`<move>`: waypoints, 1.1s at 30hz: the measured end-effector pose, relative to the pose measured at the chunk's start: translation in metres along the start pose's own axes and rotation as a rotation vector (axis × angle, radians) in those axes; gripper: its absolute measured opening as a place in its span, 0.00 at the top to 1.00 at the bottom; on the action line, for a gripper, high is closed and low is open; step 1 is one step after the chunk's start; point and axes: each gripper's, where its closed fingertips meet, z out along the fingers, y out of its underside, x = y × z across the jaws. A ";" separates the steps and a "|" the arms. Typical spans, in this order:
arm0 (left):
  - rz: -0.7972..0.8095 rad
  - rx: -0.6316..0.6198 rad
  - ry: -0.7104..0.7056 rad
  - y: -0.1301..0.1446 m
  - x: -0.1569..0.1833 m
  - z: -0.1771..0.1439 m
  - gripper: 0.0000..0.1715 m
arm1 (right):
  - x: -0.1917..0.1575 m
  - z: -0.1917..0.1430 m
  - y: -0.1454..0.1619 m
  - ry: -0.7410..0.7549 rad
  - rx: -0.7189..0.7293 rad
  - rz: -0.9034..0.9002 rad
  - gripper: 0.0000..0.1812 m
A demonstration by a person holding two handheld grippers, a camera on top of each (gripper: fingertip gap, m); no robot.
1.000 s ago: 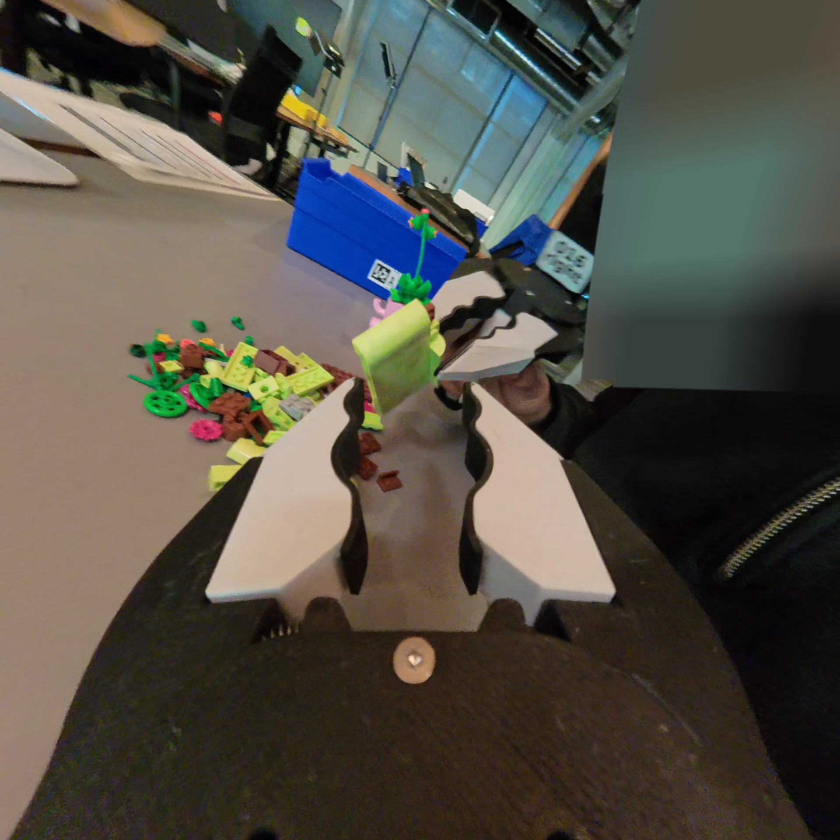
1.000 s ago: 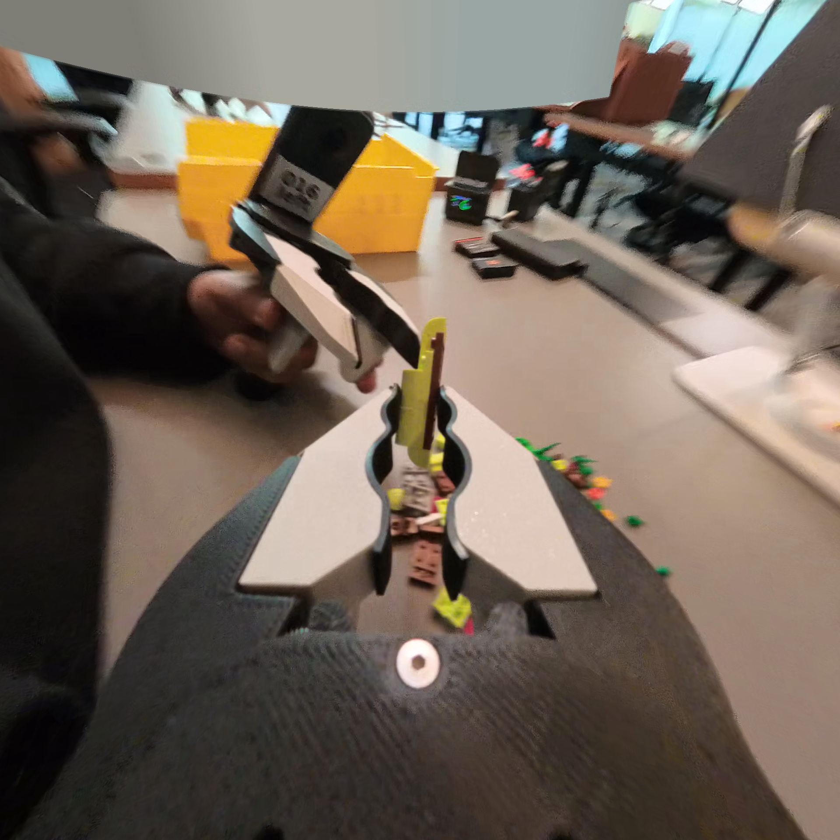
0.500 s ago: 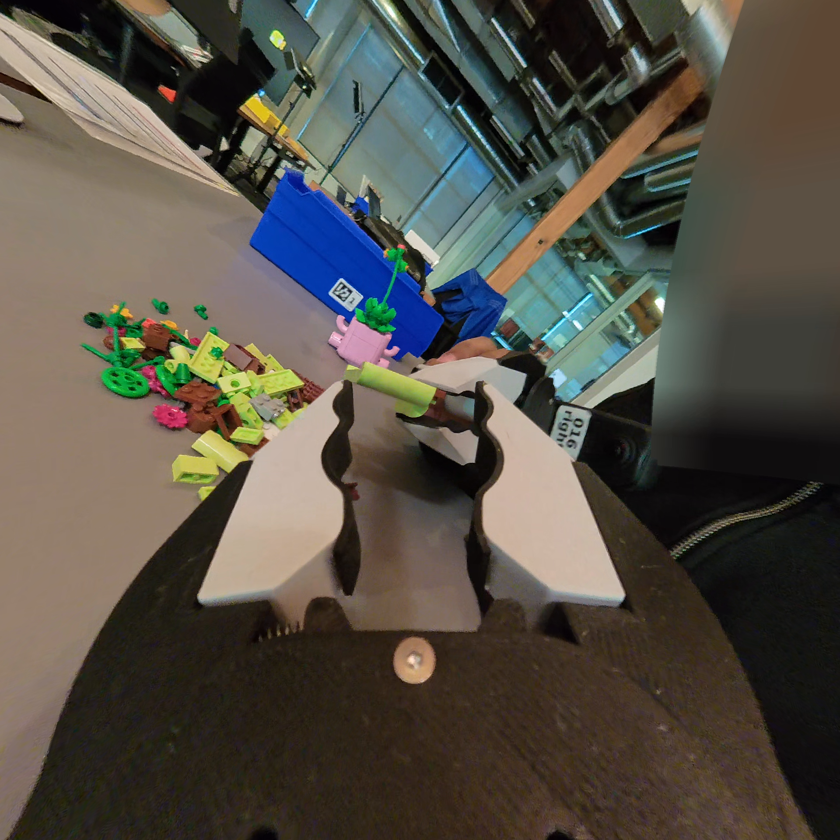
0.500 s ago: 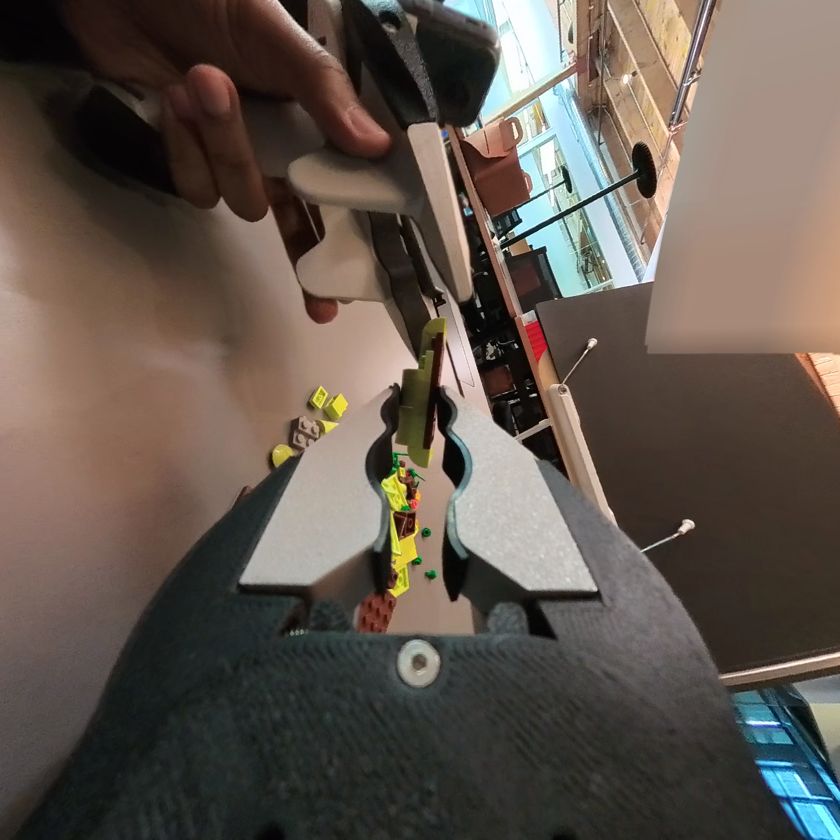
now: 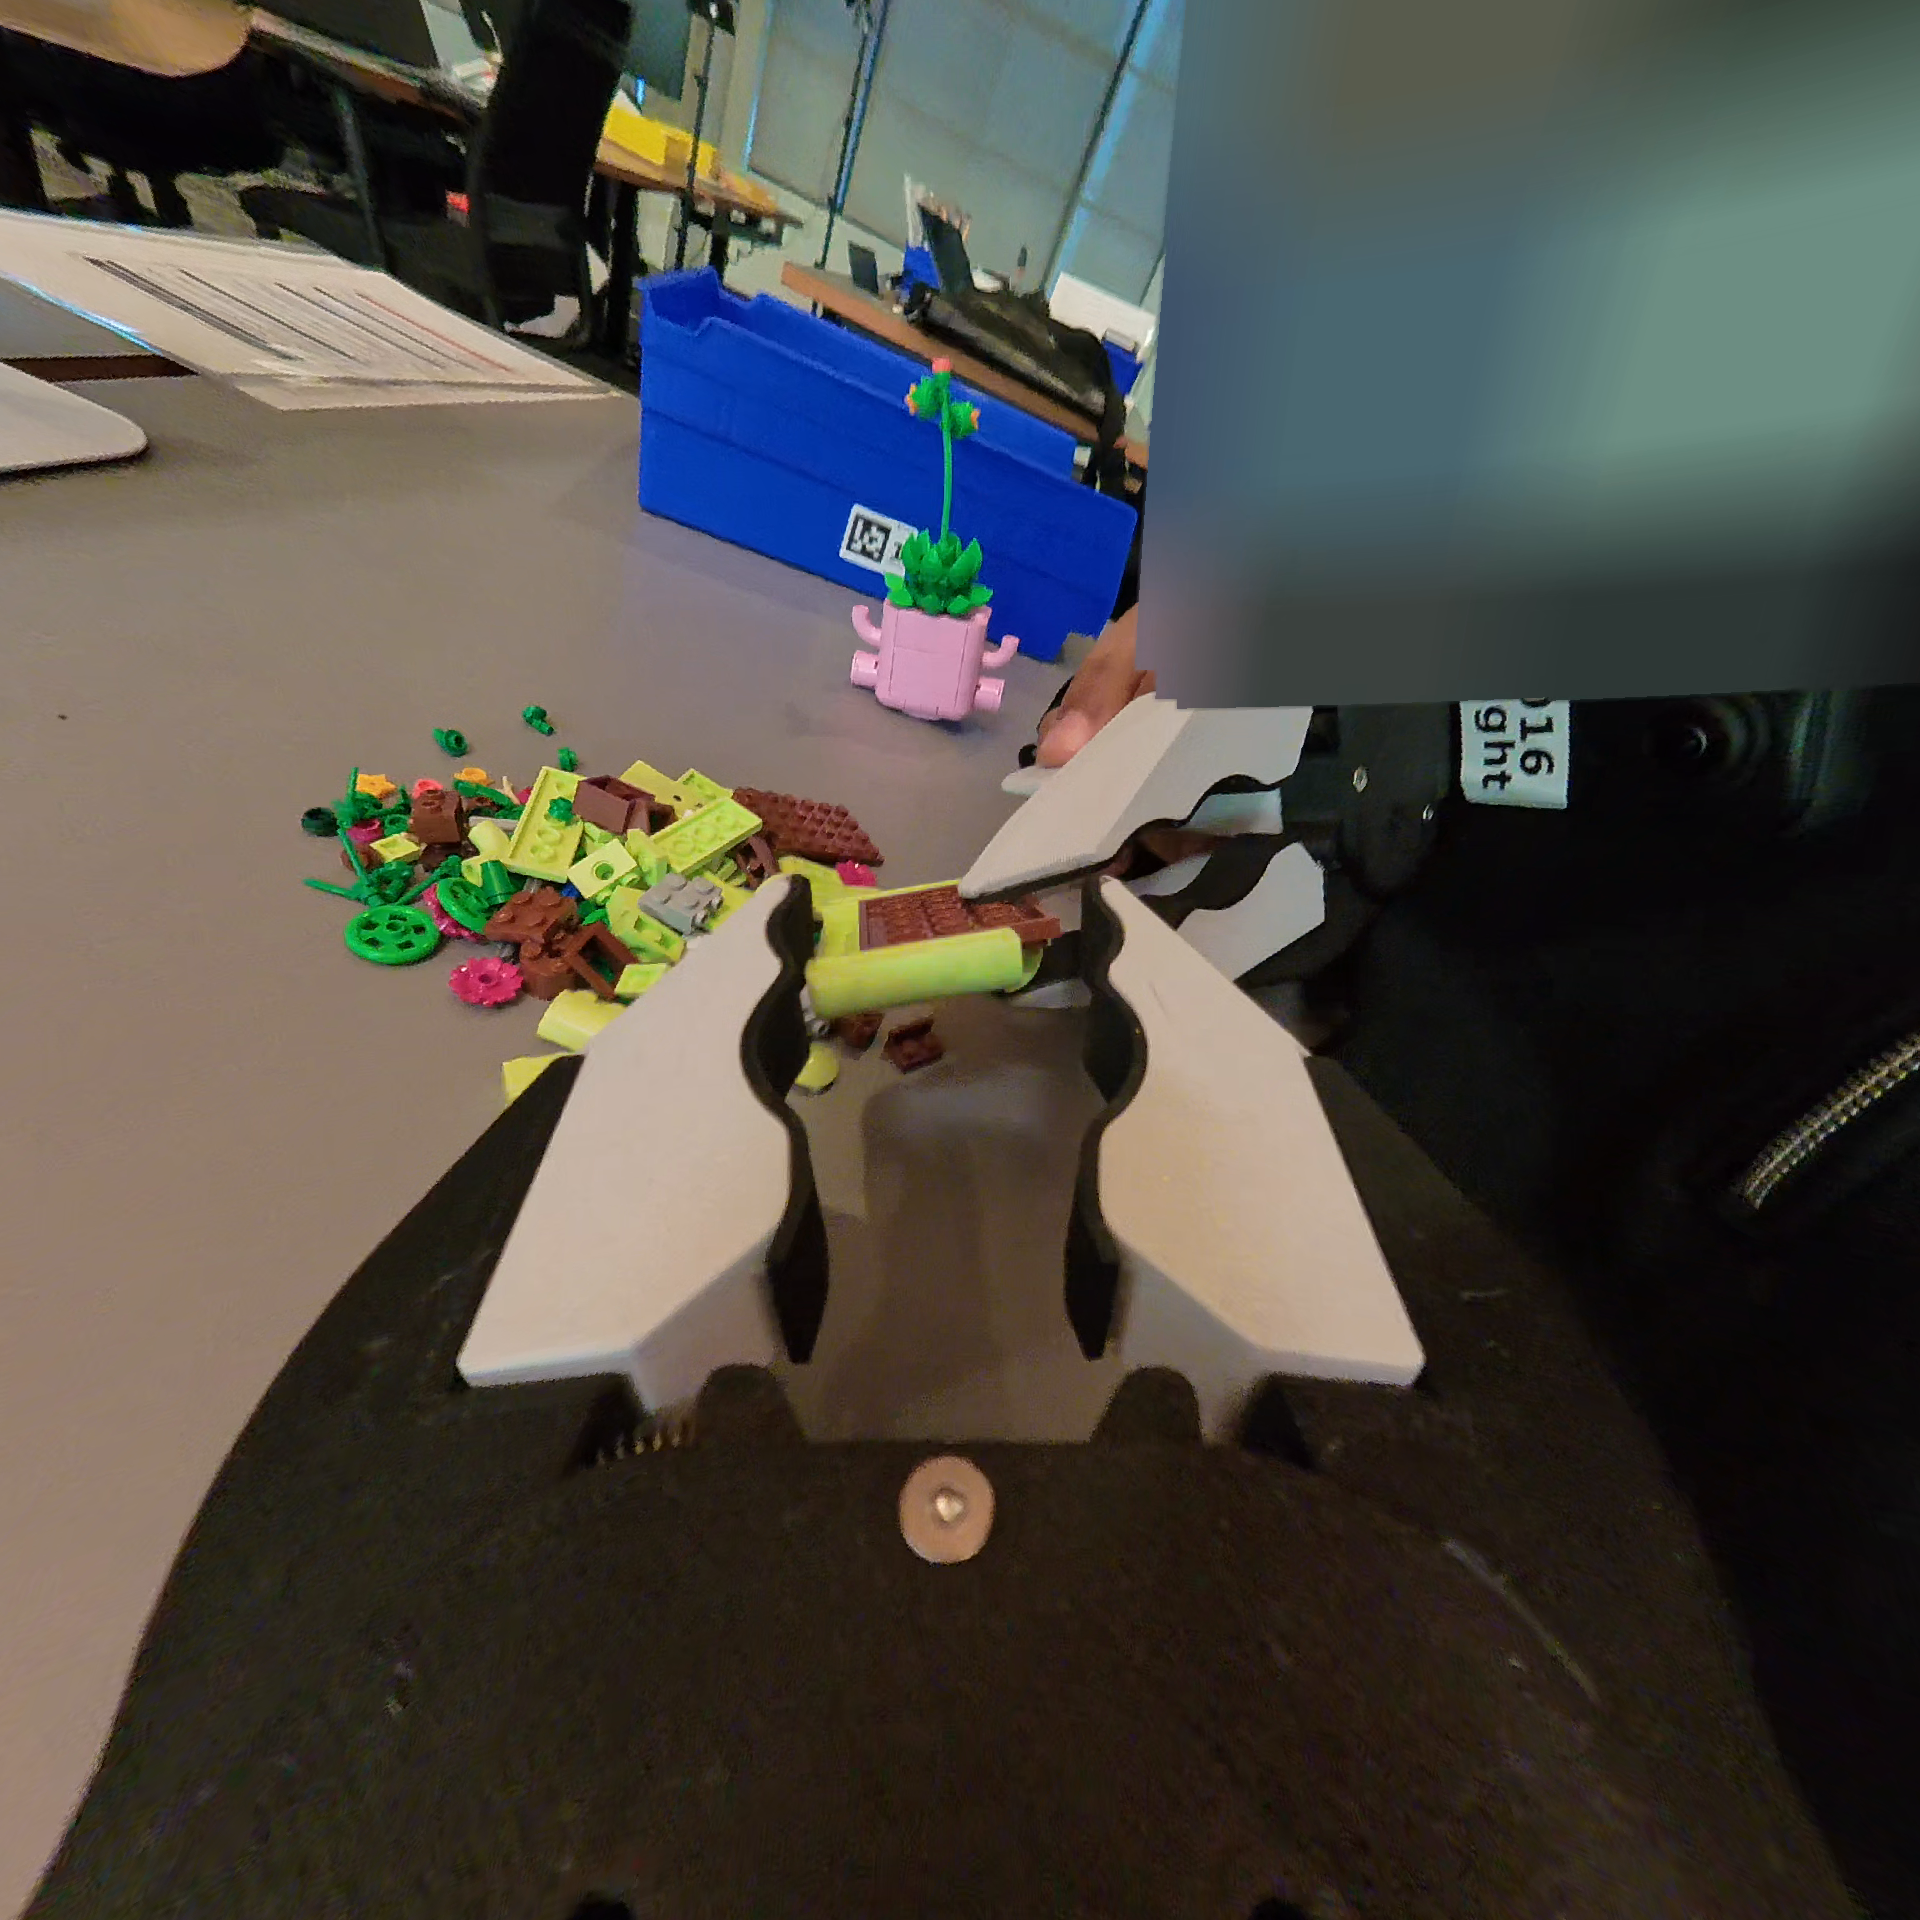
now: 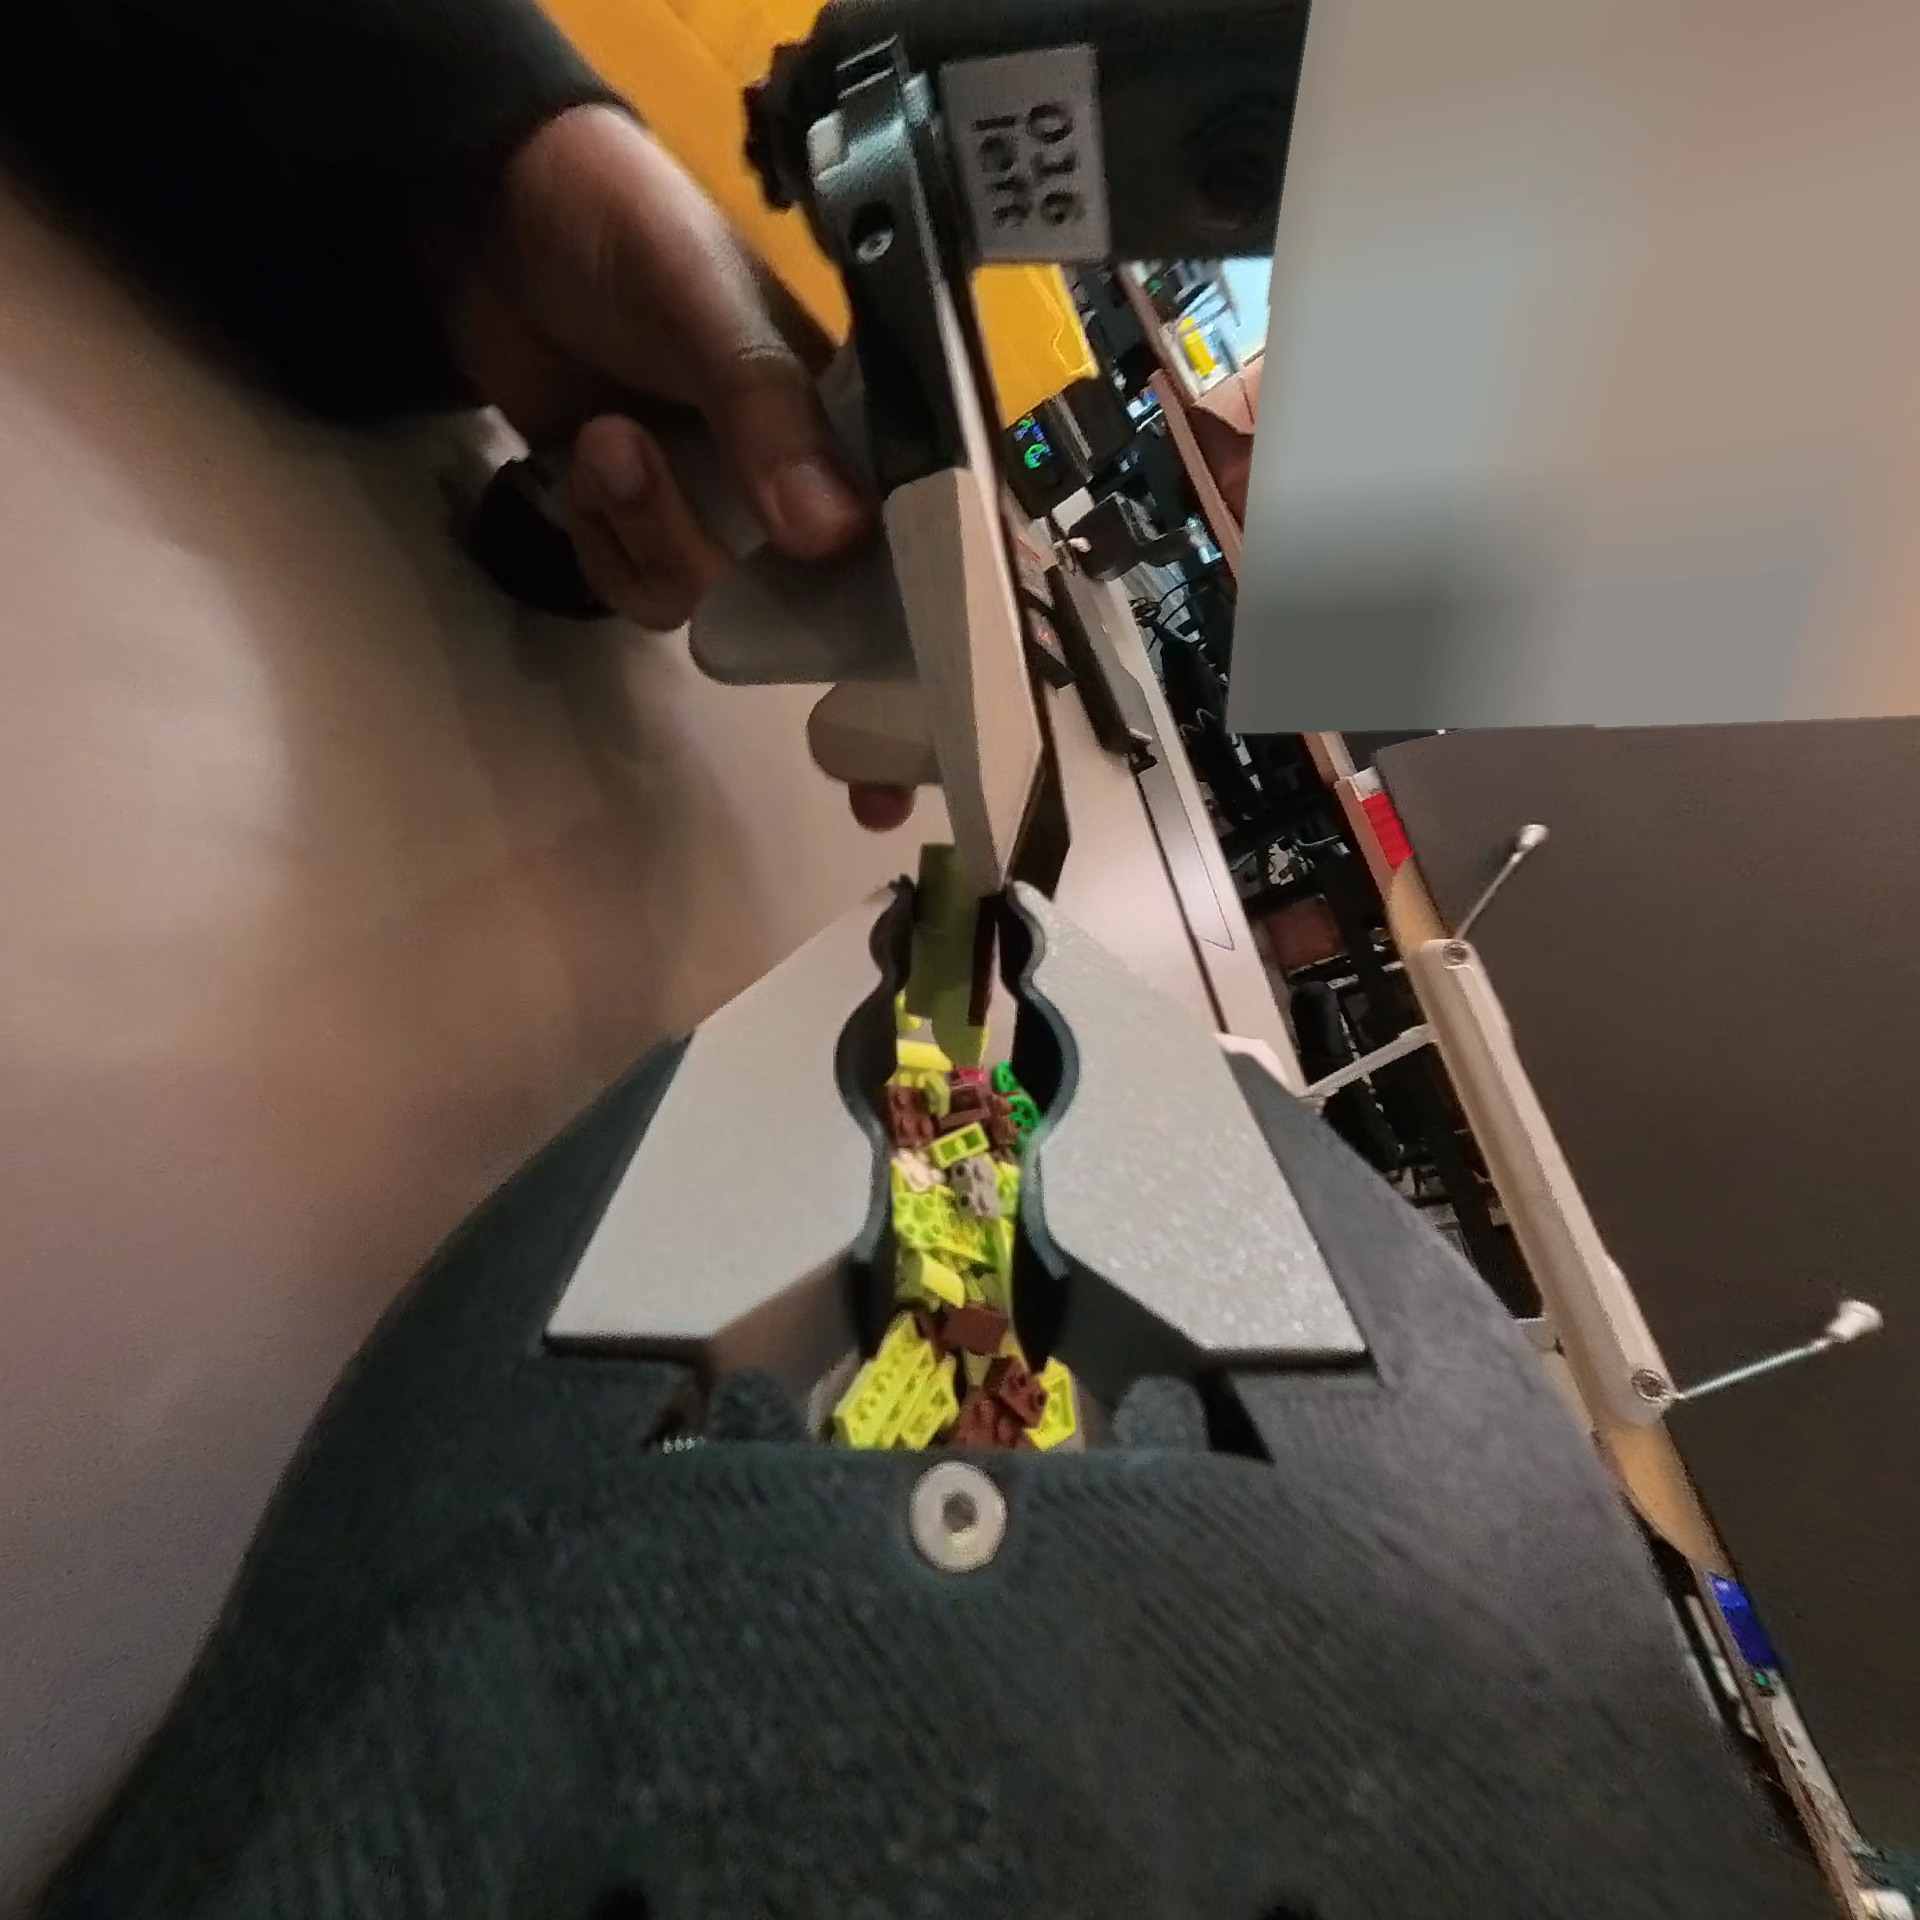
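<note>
1. Since half a second ago the left view has levelled out, and the lime-and-brown brick assembly (image 5: 925, 951) now lies flat between the tips of the left hand-held gripper (image 5: 940, 935), whose jaws stand wide apart around it without clamping.
2. Right hand-held gripper (image 6: 945, 914) is closed on that assembly (image 6: 940, 982), pinching it at the tips; in the left view it reaches in from the right, over the brown plate.
3. Loose brick pile (image 5: 582, 883) (lime, brown, green, pink) lies on the grey bench (image 5: 260, 1143) just beyond and left of the left fingers, partly hidden by them.
4. Pink brick pot with a green stem (image 5: 930, 644) stands upright farther back, near a blue bin (image 5: 831, 457).
5. White sheets (image 5: 291, 322) lie at the bench's far left.
6. Person's hand (image 6: 665, 416) grips the left tool in the right view, a yellow bin (image 6: 727, 135) behind it.
</note>
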 end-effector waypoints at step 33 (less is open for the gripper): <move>-0.090 -0.383 0.058 0.055 -0.001 -0.010 0.91 | -0.041 0.006 0.022 -0.692 -0.107 1.369 0.89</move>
